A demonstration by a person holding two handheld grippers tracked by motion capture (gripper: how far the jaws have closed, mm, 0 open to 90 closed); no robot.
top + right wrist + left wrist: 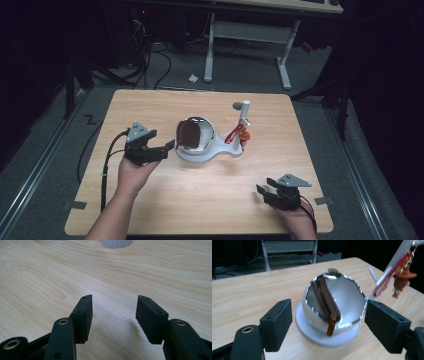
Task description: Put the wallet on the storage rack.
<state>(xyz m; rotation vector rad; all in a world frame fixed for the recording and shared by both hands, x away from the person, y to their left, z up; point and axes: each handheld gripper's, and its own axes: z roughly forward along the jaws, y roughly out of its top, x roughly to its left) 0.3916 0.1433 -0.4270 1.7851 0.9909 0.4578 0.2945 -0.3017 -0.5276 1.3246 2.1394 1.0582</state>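
Your right tool [270,192] hovers wide above bare pale-wood desk [215,200]; your left tool [161,148], also wide, flanks the glossy chrome ball [195,134] mid-desk, red-trimmed white post [243,119] beside.

Light wood tabletop [150,107] w/ rounded corners, brightly lit from above, rest of room dark. Grey carpet floor [45,165] all round it. Beyond the fingers, at the far side: white-framed desk [247,35], its two legs on the carpet. Black cables [150,60] in a tangle far left by dark equipment. Small white scrap [193,78] on the floor near the desk leg. Grey tape marks [75,204] at near corners.
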